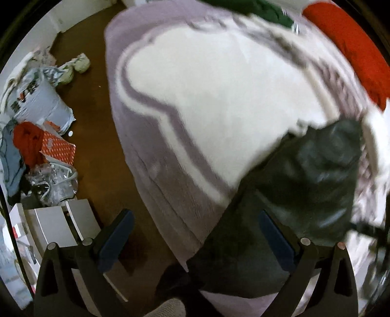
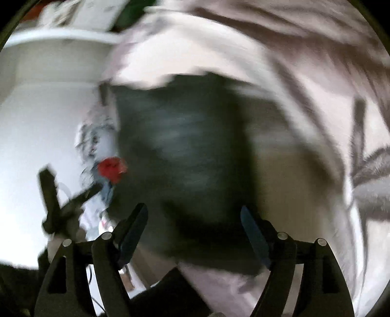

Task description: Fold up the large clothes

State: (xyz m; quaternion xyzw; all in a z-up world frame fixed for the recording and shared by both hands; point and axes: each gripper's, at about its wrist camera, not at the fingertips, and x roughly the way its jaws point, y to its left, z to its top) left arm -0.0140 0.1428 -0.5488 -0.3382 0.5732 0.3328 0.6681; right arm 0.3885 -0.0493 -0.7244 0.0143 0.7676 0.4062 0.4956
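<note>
While both point down | left gripper (image 1: 195, 234) jaws spread, empty | right gripper (image 2: 195, 231) likewise | dark crumpled garment (image 1: 304, 185) on lilac-and-white fleece blanket (image 1: 207, 92)

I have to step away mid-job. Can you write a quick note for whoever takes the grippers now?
Left gripper: open, holding nothing, above the near edge of the bed.
Right gripper: open, holding nothing, over the dark garment.
The dark garment lies in a compact heap on the lilac and white blanket; the pictures are too blurred to tell how neatly it is folded.
A red garment and a green garment wait at the far side.
Left: check the dark garment's fold, then fold the others.
</note>
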